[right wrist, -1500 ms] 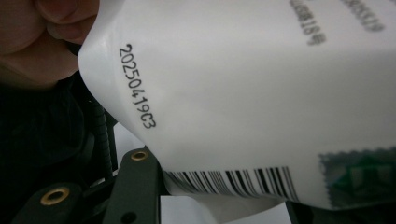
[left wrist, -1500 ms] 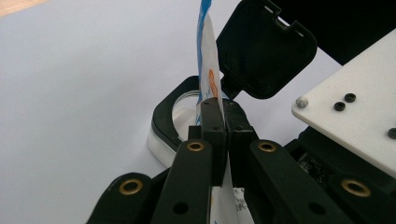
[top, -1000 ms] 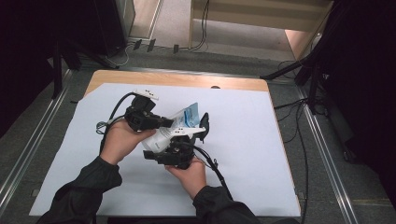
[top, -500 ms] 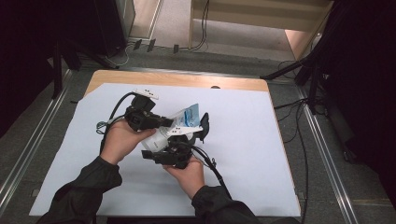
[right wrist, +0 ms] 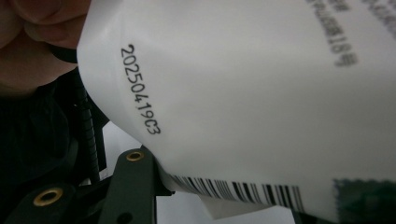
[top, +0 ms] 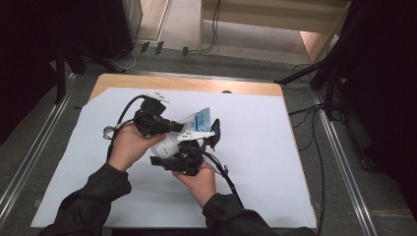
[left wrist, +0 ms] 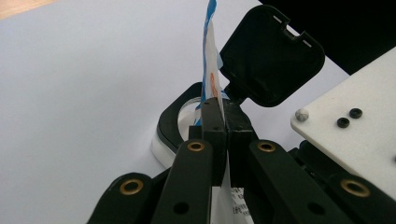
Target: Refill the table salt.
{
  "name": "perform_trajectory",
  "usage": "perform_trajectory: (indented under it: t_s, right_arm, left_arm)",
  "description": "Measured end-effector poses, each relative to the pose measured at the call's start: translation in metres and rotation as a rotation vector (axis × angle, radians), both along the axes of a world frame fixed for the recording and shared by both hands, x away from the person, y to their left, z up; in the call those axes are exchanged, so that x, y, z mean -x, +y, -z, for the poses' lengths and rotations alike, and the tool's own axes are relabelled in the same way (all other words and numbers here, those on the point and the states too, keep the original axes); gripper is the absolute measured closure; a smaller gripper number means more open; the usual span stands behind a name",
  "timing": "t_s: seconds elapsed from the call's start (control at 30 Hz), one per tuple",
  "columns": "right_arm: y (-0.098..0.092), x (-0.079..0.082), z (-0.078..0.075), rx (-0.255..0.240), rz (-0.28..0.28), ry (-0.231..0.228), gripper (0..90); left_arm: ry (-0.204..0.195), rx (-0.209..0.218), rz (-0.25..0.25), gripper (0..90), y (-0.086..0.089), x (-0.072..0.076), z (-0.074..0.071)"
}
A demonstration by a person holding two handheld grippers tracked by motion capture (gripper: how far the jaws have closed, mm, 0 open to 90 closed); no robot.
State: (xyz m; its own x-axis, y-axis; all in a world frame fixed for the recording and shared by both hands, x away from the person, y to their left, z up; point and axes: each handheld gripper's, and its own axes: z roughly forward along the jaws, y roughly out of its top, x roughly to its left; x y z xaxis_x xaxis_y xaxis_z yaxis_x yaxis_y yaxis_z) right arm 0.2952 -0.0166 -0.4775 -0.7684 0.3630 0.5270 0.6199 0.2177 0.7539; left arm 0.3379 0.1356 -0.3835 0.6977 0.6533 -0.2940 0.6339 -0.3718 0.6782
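Much of the white pouch [top: 183, 132] is hidden in the high view, covered by the two grippers and the hands that meet over the middle of the bench [top: 275, 162]. Its blue-printed top edge pokes out toward one o'clock. In the right gripper view the pouch [right wrist: 243, 93] sits so close that its edges run off the picture; a printed code reads "20250419C3", a barcode runs along the lower edge, and the small print at the upper right is too blurred to read.

The left gripper [left wrist: 223, 126] has its fingers pressed flat together on the thin pouch edge [left wrist: 208, 65], which stands upright between them. Behind it, at twelve o'clock, a round black container [left wrist: 175, 122] with its hinged lid flipped up lies on the white sheet; its contents cannot be made out.

The right gripper [top: 184, 156] holds the pouch's lower body between partly spread fingers, which have just been opening slightly.
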Motion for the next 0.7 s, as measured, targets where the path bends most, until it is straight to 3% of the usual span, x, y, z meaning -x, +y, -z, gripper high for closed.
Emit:
perform_trajectory:
  t_s: [0.33, 0.7]
  right_arm:
    - [-0.0021, -0.0009, 0.0007, -0.015, 0.003, 0.010, 58.0]
    - [-0.0012, 0.0011, -0.0007, -0.033, 0.007, 0.021, 58.6]
  left_arm:
    - [-0.007, -0.030, 0.000, 90.0, -0.0063, 0.0002, -0.0029]
    - [-0.014, -0.029, 0.005, 90.0, -0.0062, 0.0019, -0.0037]
